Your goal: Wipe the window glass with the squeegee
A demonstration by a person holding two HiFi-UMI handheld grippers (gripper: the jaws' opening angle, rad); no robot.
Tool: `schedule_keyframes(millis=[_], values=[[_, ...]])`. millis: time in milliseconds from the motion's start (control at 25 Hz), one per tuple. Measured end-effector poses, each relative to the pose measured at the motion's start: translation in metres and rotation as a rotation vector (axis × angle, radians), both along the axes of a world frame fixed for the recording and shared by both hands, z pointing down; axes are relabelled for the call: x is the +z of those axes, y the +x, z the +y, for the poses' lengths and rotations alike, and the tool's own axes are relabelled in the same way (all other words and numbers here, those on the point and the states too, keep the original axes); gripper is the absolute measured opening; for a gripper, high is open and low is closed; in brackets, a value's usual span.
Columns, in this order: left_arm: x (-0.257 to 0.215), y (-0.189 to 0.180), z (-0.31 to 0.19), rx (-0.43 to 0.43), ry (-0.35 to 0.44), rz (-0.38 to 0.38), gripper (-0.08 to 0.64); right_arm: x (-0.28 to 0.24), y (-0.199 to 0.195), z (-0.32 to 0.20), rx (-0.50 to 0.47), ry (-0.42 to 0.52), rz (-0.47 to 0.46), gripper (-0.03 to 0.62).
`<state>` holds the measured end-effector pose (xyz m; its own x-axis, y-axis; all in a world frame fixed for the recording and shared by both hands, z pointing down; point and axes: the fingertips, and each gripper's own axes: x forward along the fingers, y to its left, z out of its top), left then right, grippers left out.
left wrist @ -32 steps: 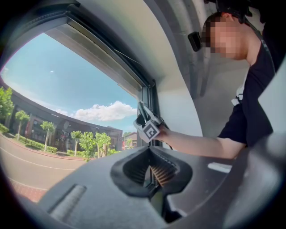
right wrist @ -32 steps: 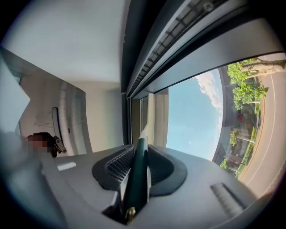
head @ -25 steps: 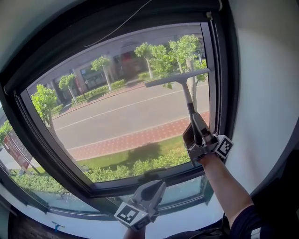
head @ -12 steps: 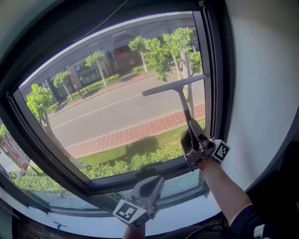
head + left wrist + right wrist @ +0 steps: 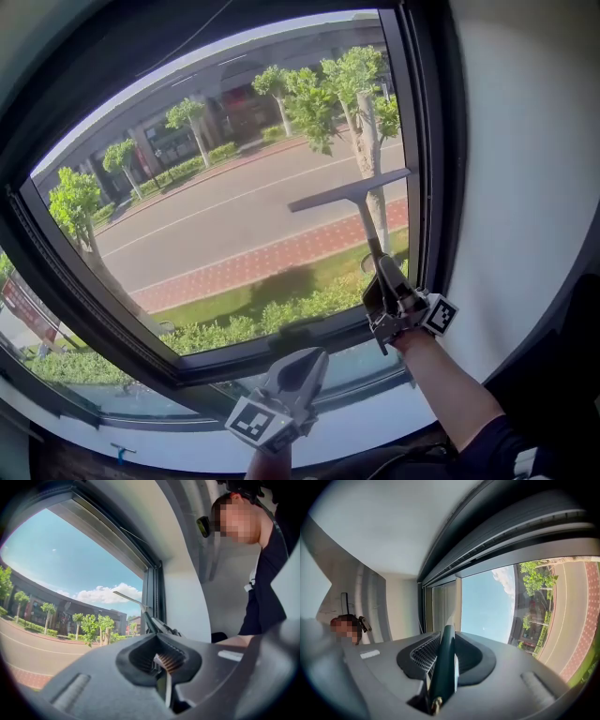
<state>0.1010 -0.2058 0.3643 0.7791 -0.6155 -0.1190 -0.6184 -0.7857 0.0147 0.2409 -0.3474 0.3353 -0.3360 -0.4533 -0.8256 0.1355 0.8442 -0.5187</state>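
The squeegee point(image 5: 361, 200) has a long grey blade lying across the right part of the window glass point(image 5: 216, 216), with a dark handle point(image 5: 444, 665) running down from it. My right gripper point(image 5: 389, 281) is shut on that handle, low at the window's right side near the frame. The blade point(image 5: 125, 596) also shows in the left gripper view, against the sky. My left gripper point(image 5: 298, 367) hangs below the window's lower frame, shut, with nothing between its jaws.
A dark window frame point(image 5: 427, 169) surrounds the glass, with a white wall point(image 5: 525, 159) to its right and a pale sill point(image 5: 187, 448) below. A lower pane point(image 5: 366, 370) sits under the main one. A person's arm point(image 5: 450, 394) extends behind the right gripper.
The squeegee and my right gripper have slid down the glass along the right side. My left gripper has stayed almost where it was.
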Motion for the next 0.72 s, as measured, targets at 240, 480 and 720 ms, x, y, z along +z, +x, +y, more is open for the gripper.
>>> schedule_keyframes(millis=[240,480,720], values=[[-0.002,0.002,0.0,0.003,-0.01,-0.001,0.003,0.02,0.001,0.003,-0.003,-0.045,0.003,0.098],[0.005,0.004,0.001,0.007,-0.019,-0.006,0.003,0.054,0.002,0.006,-0.008,-0.086,0.009,0.098],[0.008,0.003,0.001,0.004,-0.029,-0.007,0.003,0.084,0.001,0.012,-0.012,-0.134,0.016,0.098]])
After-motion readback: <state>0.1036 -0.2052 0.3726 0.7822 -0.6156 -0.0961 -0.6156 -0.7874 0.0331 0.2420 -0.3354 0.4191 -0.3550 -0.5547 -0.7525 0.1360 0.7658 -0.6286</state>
